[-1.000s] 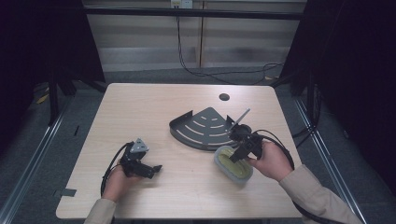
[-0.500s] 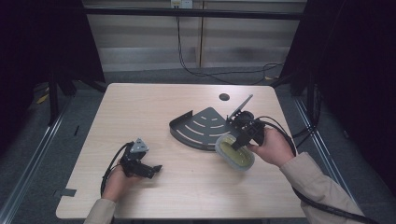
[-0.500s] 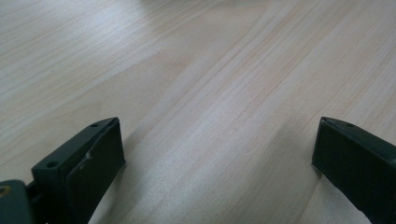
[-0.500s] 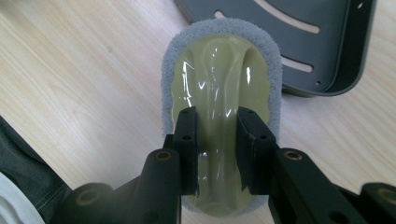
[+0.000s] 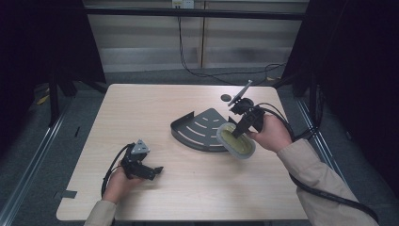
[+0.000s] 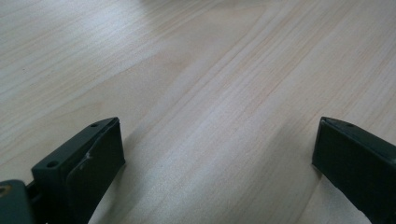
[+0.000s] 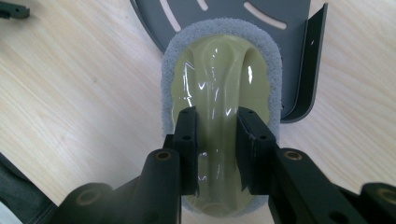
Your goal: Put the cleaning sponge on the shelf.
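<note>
Sponge (image 7: 219, 93) lifted onto rack (image 5: 200, 129) edge, apparently; right gripper (image 7: 217, 140) clamps it.

A light wooden table (image 5: 141, 108) stands on grey floor (image 5: 28, 155), dark surroundings.

Black tools (image 5: 242, 126), beige sleeves (image 5: 315, 175)

Pale wood-grain surface (image 5: 141, 108); dark grey slotted corner shelf (image 5: 200, 129); glossy olive-yellow scrubber (image 7: 219, 84) with grey fuzzy rim; black grippers (image 7: 217, 140); beige sleeves (image 5: 324, 179).
</note>
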`<action>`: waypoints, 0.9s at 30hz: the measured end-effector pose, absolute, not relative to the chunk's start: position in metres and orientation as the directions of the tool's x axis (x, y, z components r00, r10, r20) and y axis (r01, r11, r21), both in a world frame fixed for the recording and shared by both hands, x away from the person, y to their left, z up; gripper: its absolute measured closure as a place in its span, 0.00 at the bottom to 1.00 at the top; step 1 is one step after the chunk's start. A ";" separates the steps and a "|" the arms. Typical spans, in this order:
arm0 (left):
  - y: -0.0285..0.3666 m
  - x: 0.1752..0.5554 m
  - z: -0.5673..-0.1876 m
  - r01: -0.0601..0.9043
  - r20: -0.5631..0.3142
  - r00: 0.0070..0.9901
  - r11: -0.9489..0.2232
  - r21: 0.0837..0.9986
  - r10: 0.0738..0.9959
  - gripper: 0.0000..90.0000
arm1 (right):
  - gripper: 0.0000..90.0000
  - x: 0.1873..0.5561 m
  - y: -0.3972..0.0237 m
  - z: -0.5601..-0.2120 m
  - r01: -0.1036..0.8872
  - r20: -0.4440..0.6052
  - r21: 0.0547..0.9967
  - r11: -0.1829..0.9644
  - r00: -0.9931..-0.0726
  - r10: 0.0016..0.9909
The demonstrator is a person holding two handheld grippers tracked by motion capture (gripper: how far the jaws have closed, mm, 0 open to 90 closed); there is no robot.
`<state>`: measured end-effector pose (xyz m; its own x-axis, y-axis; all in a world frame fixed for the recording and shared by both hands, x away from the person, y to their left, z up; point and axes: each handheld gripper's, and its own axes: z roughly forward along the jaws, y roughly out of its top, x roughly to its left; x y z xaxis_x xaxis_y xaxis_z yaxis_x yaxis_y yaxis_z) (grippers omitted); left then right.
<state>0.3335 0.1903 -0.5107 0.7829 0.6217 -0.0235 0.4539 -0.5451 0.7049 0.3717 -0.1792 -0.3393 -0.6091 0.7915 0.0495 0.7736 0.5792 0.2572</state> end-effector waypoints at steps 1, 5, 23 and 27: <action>0.190 0.334 -0.511 0.454 -0.023 0.783 -0.545 0.705 0.622 0.02 | 0.80 0.374 -0.178 -0.338 0.772 0.050 0.256 0.582 -0.612 0.789; 0.190 0.334 -0.511 0.454 -0.024 0.784 -0.547 0.703 0.620 0.01 | 0.80 0.382 -0.174 -0.335 0.771 0.053 0.268 0.579 -0.611 0.790; 0.190 0.334 -0.511 0.453 -0.020 0.785 -0.551 0.701 0.620 0.00 | 0.80 0.413 -0.169 -0.338 0.785 0.039 0.265 0.560 -0.589 0.807; 0.190 0.334 -0.510 0.453 -0.021 0.786 -0.553 0.699 0.618 0.00 | 0.80 0.416 -0.170 -0.336 0.790 0.034 0.268 0.552 -0.580 0.814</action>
